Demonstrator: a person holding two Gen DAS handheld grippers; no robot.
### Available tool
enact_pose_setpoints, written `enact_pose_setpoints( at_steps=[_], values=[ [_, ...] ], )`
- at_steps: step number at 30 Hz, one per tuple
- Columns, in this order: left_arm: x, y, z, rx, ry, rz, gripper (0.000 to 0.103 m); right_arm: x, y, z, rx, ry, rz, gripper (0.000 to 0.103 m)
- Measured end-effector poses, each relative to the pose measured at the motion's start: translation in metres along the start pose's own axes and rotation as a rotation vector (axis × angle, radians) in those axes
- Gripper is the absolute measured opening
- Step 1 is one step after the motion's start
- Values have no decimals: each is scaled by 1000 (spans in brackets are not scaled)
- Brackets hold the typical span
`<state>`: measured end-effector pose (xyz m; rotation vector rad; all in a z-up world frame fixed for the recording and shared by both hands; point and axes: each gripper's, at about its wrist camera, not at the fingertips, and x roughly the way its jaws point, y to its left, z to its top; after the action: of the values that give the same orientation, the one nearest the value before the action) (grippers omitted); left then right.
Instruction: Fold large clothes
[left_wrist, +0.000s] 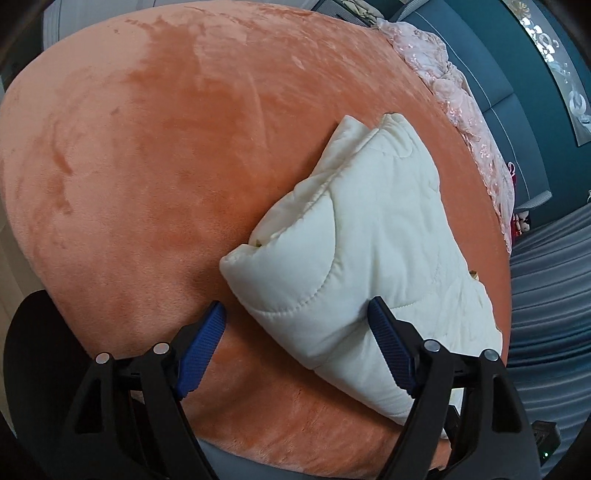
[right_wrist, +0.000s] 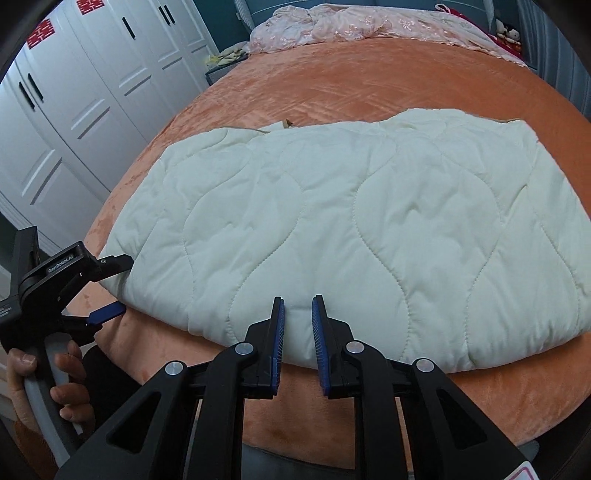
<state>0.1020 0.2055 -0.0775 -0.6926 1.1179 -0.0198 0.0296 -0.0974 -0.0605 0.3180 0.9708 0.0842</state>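
Note:
A cream quilted garment (right_wrist: 369, 221) lies folded into a thick rectangle on the orange plush bed cover (right_wrist: 351, 85). My right gripper (right_wrist: 298, 301) hovers at the garment's near edge, its blue pads only a narrow gap apart, with no fabric pinched between them. In the left wrist view the same garment (left_wrist: 369, 229) runs away diagonally. My left gripper (left_wrist: 295, 306) stands wide open around its near corner, one fingertip (left_wrist: 375, 304) over the fabric, the other beside it. The right wrist view shows that left gripper (right_wrist: 118, 286) at the garment's left corner, held by a hand (right_wrist: 44, 369).
Pink lace fabric (right_wrist: 369, 26) lies bunched along the head of the bed, in front of a teal headboard (left_wrist: 498, 74). White wardrobe doors (right_wrist: 74, 110) stand to the left of the bed. Grey pleated cloth (left_wrist: 546, 277) hangs past the bed's edge.

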Motion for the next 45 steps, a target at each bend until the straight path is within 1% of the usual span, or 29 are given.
enact_pose_setpoints(
  at_steps=[2, 3, 4, 6, 7, 9, 12, 14, 19, 24, 26, 28, 31, 34, 35, 37, 39, 41, 45],
  values=[
    [4, -6, 0, 12, -3, -4, 76, 0, -3, 0, -3, 6, -30, 16],
    [5, -10, 0, 21, -6, -8, 72, 2, -5, -1, 2, 19, -36, 13],
    [6, -14, -1, 28, -7, -7, 70, 5, -8, -1, 7, 29, -34, 13],
    [4, -21, -2, 43, -14, 0, 57, 11, -12, -5, 17, 50, -31, 13],
    [1, -25, -3, 55, -22, 5, 54, 14, -13, -7, 21, 57, -28, 13],
    [-8, -32, -6, 87, -43, 6, 35, 19, -17, -9, 35, 67, -18, 12],
    [-25, -43, -8, 131, -71, -15, 23, 22, -21, -10, 53, 74, -4, 12],
    [-38, -49, -10, 152, -86, -42, 20, 25, -22, -12, 51, 79, -4, 12],
    [-67, -74, -19, 230, -116, -83, 16, 25, -22, -14, 41, 88, -12, 12],
    [-102, -95, -29, 304, -140, -153, 13, 18, -16, -17, 40, 113, 13, 12],
    [-114, -96, -29, 320, -153, -167, 13, 14, -8, -20, 31, 133, 42, 12],
    [-129, -89, -27, 316, -169, -172, 13, 11, 3, -25, 28, 159, 91, 12],
    [-144, -76, -15, 292, -198, -144, 13, 12, 26, -32, 0, 199, 162, 11],
    [-147, -67, -3, 270, -202, -118, 13, 22, 50, -36, -52, 231, 176, 11],
    [-146, -68, -2, 274, -201, -112, 13, 27, 55, -37, -66, 238, 173, 11],
    [-145, -78, -7, 311, -192, -124, 13, 36, 60, -36, -87, 243, 161, 11],
    [-145, -93, -18, 373, -193, -131, 13, 41, 57, -32, -78, 250, 171, 6],
    [-144, -112, -28, 433, -199, -139, 13, 42, 51, -31, -39, 263, 202, 5],
    [-138, -139, -40, 496, -179, -176, 13, 31, 31, -27, 26, 277, 253, 5]
  ],
)
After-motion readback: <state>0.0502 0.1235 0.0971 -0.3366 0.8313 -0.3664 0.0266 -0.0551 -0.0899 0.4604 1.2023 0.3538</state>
